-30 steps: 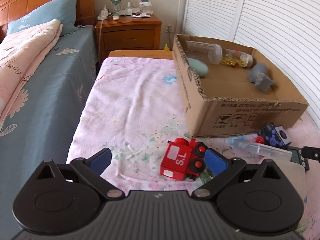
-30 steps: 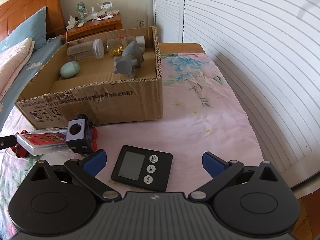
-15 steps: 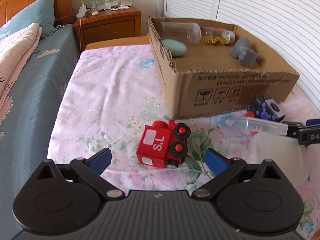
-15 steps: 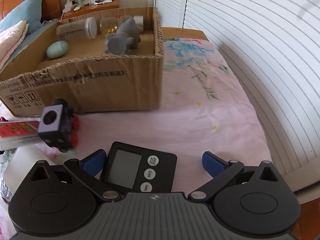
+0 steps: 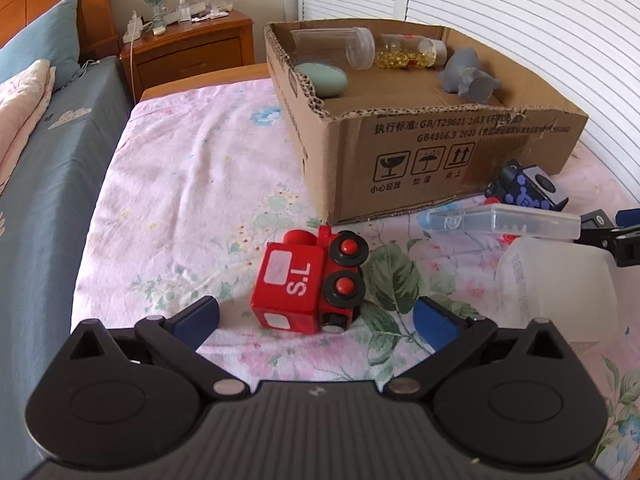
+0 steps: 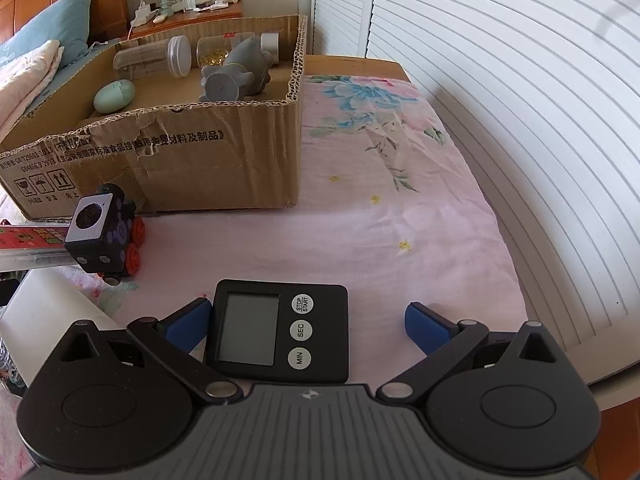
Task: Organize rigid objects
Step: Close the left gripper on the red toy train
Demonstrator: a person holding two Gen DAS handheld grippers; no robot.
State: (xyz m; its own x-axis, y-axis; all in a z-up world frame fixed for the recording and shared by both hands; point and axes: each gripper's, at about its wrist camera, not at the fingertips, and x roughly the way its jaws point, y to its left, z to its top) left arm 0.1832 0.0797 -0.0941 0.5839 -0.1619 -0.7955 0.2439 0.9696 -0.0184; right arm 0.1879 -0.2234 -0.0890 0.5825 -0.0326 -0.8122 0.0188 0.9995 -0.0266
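A red toy train marked S.L (image 5: 310, 284) lies on the floral sheet between the open fingers of my left gripper (image 5: 316, 316). A black digital timer (image 6: 278, 336) lies flat between the open fingers of my right gripper (image 6: 308, 318), close to the left finger. A cardboard box (image 5: 448, 152) stands behind; it also shows in the right wrist view (image 6: 168, 164). It holds a green egg shape (image 5: 324, 78), a clear jar (image 5: 332, 46), a jar of yellow capsules (image 5: 408, 52) and a grey toy (image 5: 466, 74).
A dark blue toy train (image 6: 104, 232) and a clear plastic case (image 5: 504, 220) lie in front of the box. A white plastic bottle (image 5: 556, 280) lies near the right gripper. A blue bed (image 5: 44, 184) and a nightstand (image 5: 188, 48) are at left. Louvred doors (image 6: 500, 80) run along the right.
My left gripper has come closer to the red train, which now sits between its fingers. My right gripper has moved forward over the timer, which now lies further in between its fingers.
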